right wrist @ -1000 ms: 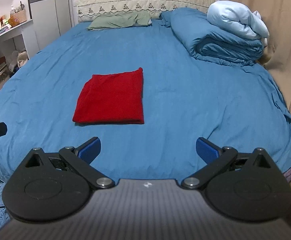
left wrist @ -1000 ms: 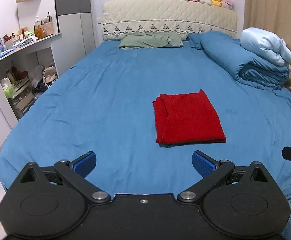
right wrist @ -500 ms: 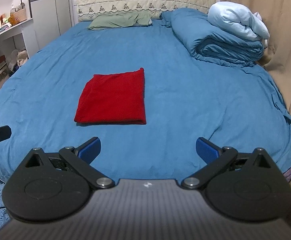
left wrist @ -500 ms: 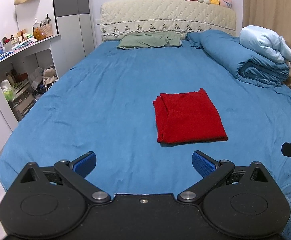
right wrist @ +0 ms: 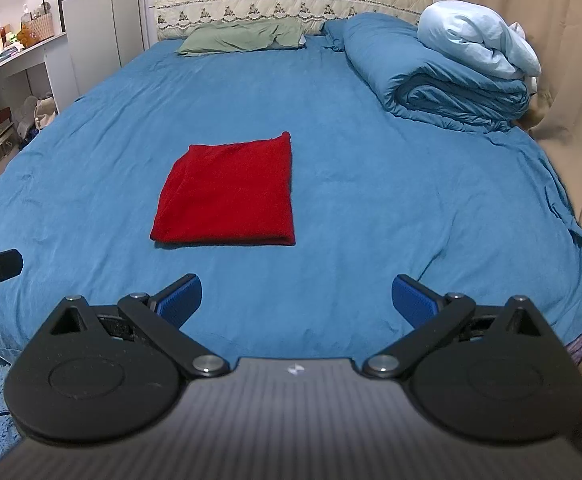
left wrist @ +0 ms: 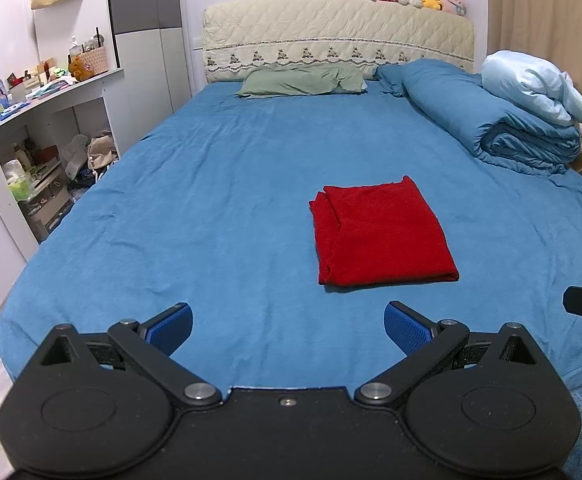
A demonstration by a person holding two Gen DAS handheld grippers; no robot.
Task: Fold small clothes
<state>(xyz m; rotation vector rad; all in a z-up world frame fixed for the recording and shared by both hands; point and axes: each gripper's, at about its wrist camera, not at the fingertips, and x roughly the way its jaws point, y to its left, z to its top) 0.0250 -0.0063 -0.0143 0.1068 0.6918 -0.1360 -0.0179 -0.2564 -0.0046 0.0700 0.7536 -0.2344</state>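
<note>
A red cloth lies folded into a flat rectangle on the blue bed sheet; it also shows in the right wrist view. My left gripper is open and empty, held over the bed's near edge, short of the cloth and left of it. My right gripper is open and empty, also short of the cloth, which lies ahead and to its left. Neither gripper touches the cloth.
A rolled blue duvet with a pale blue blanket lies at the back right. A green pillow lies by the headboard. A cluttered white shelf stands left. A curtain hangs right.
Both grippers have drawn back slightly from the bed, so the folded cloth sits a little further away in both views. Both stay open. The cloth has not moved.
</note>
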